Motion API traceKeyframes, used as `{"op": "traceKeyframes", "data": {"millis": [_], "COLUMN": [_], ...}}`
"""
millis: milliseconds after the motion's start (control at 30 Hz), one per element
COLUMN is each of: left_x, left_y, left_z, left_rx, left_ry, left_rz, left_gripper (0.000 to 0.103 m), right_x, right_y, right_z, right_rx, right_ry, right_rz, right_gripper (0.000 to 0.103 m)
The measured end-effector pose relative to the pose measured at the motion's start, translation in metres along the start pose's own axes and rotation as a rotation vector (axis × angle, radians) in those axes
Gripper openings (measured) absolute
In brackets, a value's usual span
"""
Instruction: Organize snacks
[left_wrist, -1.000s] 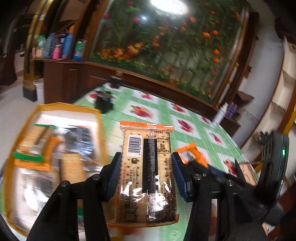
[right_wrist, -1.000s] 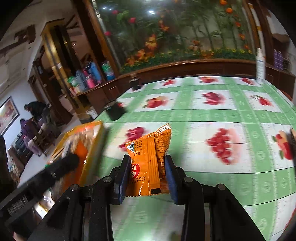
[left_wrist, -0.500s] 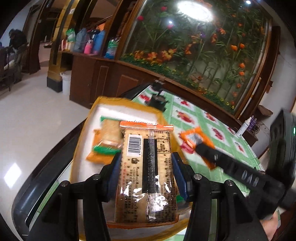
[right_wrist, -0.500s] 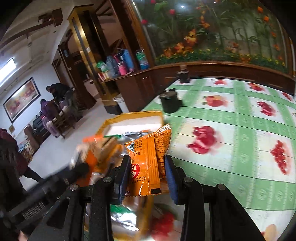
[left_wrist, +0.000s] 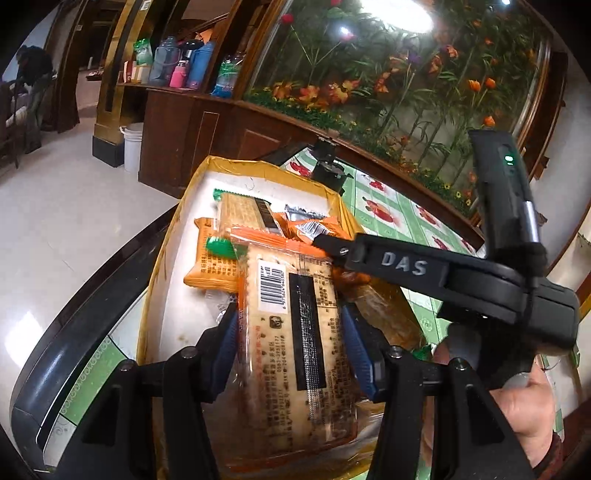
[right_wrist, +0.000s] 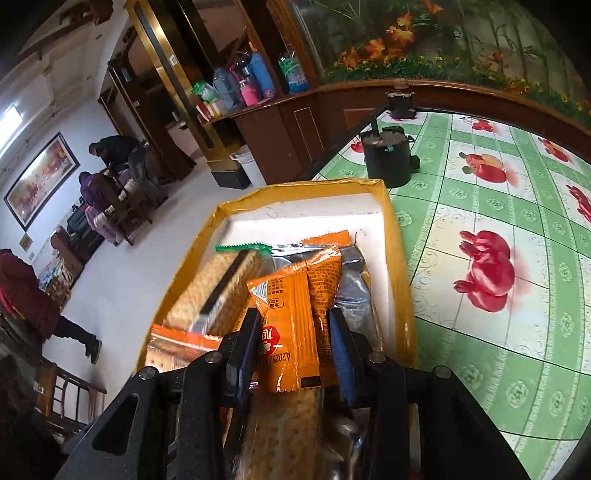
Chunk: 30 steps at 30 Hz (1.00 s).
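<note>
A yellow-taped white foam box (left_wrist: 266, 166) sits at the table's left edge with several snack packs inside. My left gripper (left_wrist: 290, 317) hangs over the box. A clear cracker pack (left_wrist: 295, 332) with a barcode lies between its blue pads, and its jaws are opening. My right gripper (right_wrist: 293, 317) is over the same box (right_wrist: 306, 188), just right of the left one. An orange snack packet (right_wrist: 291, 332) stands between its pads, and those jaws are opening too. One right finger (left_wrist: 402, 262) crosses the left wrist view.
Under the box lies a green tablecloth (right_wrist: 517, 332) with red fruit prints. A black pot (right_wrist: 388, 155) stands just beyond the box. The table's dark rim (left_wrist: 74, 332) drops to the floor on the left. A hand (left_wrist: 524, 406) grips the right tool. People sit far left.
Both grippers have moved left across the table to above the box, each carrying its pack. The right gripper now sits close beside the left one.
</note>
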<state>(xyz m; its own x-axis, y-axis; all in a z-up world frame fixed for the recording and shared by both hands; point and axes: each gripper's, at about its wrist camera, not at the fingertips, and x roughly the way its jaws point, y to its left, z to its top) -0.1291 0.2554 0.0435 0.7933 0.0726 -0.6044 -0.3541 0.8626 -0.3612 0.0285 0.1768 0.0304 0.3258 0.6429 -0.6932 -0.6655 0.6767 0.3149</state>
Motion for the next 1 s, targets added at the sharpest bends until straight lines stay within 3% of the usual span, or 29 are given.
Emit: {"op": "traceKeyframes", "data": {"millis": [100, 233, 467, 567, 800, 867, 1000], "left_x": [0.0, 0.003, 0.004, 0.004, 0.003, 0.003, 0.002], "left_y": [-0.003, -0.007, -0.006, -0.006, -0.005, -0.004, -0.003], "left_z": [0.0, 0.002, 0.002, 0.002, 0.001, 0.001, 0.001], "left_rx": [0.016, 0.027, 0.023, 0.021, 0.009, 0.006, 0.007], "left_ry": [0.003, 0.009, 0.007, 0.007, -0.001, -0.002, 0.001], "left_rz": [-0.012, -0.008, -0.009, -0.009, 0.01, 0.013, 0.02], "left_gripper": [0.062, 0.066, 0.066, 0.066, 0.066, 0.066, 0.066], "right_x": [0.001, -0.005, -0.031, -0.047, -0.088, -0.096, -0.105], "right_y": [-0.012, -0.018, -0.012, -0.008, 0.007, 0.005, -0.013], "right_z": [0.0, -0.001, 0.0, 0.0, -0.007, -0.008, -0.012], "right_rx": [0.05, 0.07, 0.002, -0.023, -0.113, -0.108, -0.011], "right_ry": [0.012, -0.011, -0.092, -0.133, -0.282, -0.307, -0.309], "right_rz": [0.052, 0.103, 0.091, 0.104, 0.034, 0.03, 0.082], "right_gripper": [0.047, 0.062, 0.083, 0.088, 0.095, 0.103, 0.103]}}
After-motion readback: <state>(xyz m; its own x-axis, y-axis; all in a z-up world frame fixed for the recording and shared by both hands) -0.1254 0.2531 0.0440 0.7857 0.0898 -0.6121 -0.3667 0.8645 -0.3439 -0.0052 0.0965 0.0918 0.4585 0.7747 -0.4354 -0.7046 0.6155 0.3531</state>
